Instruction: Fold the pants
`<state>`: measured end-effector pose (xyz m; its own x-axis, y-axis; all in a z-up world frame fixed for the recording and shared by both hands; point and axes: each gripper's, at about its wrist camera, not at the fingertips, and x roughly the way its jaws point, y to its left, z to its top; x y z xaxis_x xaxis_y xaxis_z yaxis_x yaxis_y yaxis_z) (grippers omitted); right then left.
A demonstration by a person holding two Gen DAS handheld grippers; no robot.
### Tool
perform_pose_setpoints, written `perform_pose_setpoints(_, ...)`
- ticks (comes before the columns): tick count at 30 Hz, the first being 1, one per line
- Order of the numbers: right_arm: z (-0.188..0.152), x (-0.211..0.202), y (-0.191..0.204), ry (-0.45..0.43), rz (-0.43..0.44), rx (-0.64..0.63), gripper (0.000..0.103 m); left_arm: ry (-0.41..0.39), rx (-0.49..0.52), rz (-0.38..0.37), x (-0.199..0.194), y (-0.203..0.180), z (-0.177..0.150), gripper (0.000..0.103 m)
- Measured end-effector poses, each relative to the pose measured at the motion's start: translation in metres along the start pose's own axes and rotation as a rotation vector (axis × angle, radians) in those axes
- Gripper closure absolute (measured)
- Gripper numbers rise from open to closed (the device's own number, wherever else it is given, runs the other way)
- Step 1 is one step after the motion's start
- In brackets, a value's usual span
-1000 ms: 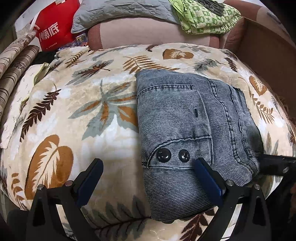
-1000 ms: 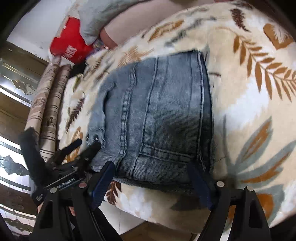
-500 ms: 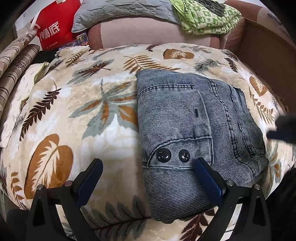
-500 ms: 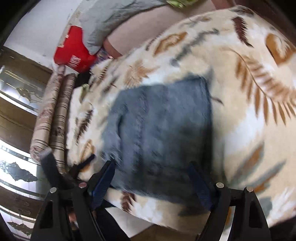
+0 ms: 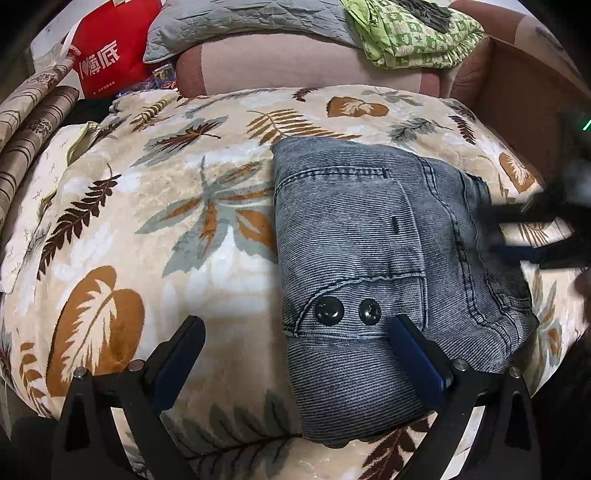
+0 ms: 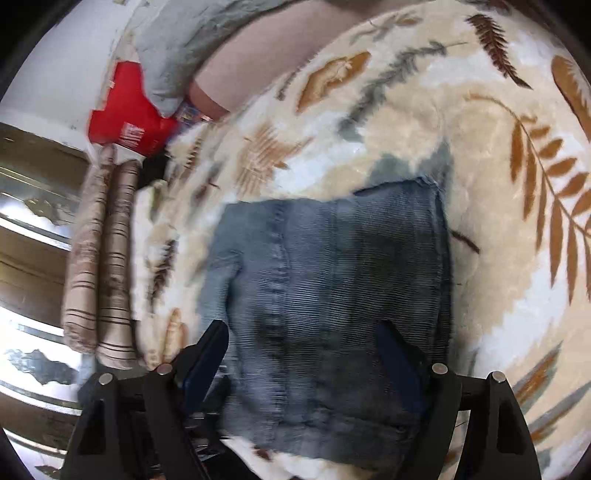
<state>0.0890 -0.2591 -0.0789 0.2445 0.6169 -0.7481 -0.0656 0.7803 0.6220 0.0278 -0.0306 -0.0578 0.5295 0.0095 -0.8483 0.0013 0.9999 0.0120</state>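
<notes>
Since a moment ago the right gripper (image 6: 303, 354) has drawn back and risen, so that the folded grey-blue corduroy-ribbed denim pants (image 5: 373, 266), which filled its view before, now show whole with blanket on three sides; from the left wrist camera it now appears as a dark blur over the bundle's right edge. The left gripper (image 5: 295, 354) has stayed put, and the pants have not shifted.

One cream plush blanket printed with brown, orange and grey leaves (image 5: 155, 229) covers the rounded surface, and the single pants bundle lies on its right half, reaching almost to the near edge. Behind stand one pink-brown cushioned backrest (image 5: 295, 62), one grey quilted pillow (image 5: 236, 18), one green patterned cloth (image 5: 413, 33) and one red bag with white lettering (image 5: 107, 55). Two striped beige fabric rolls (image 6: 99, 258) lie side by side along the left. A brown wooden panel (image 5: 524, 107) closes the right side.

Two dark snap buttons (image 5: 347, 310) sit side by side on the pants' near flap.

Both tongs gape wide and hold nothing; the left one's right finger (image 5: 413, 362) hangs over the pants near the buttons. Bare blanket spreads left of the bundle.
</notes>
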Motion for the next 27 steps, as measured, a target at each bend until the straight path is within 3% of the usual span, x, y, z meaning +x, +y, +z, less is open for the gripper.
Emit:
perform_pose_setpoints(2, 0.001, 0.009, -0.009, 0.007, 0.035, -0.002, 0.019, -0.007, 0.006, 0.002, -0.004, 0.0, 0.001, 0.003)
perform_pose_setpoints(4, 0.001, -0.009, -0.006, -0.019, 0.057, 0.03, 0.019, -0.007, -0.022, -0.036, -0.008, 0.008, 0.004, 0.003)
perform_pose_setpoints(7, -0.005, -0.038, -0.005, -0.079, 0.049, -0.008, 0.019, -0.008, -0.12, -0.123, -0.015, 0.03, 0.01, 0.003)
perform_pose_setpoints(11, -0.023, -0.061, -0.035, -0.076, 0.035, 0.044, 0.019, 0.029, -0.257, -0.174, -0.007, 0.062, 0.017, 0.003)
perform_pose_setpoints(13, -0.028, -0.059, -0.052, -0.059, 0.049, 0.092, 0.019, 0.059, -0.291, -0.202, 0.001, 0.066, 0.019, 0.004)
perform_pose_setpoints(18, -0.024, -0.051, -0.062, -0.037, 0.145, 0.12, 0.019, 0.13, -0.328, -0.362, 0.021, 0.055, 0.031, 0.004)
perform_pose_setpoints(21, -0.015, -0.046, -0.066, -0.044, 0.152, 0.142, 0.019, 0.14, -0.326, -0.382, 0.027, 0.047, 0.04, 0.004)
perform_pose_setpoints(25, -0.011, -0.024, -0.073, 0.013, 0.161, 0.173, 0.019, 0.163, -0.34, -0.402, 0.039, 0.043, 0.047, 0.004)
perform_pose_setpoints(27, -0.011, -0.021, -0.068, 0.016, 0.205, 0.171, 0.018, 0.16, -0.349, -0.426, 0.042, 0.045, 0.049, 0.004)
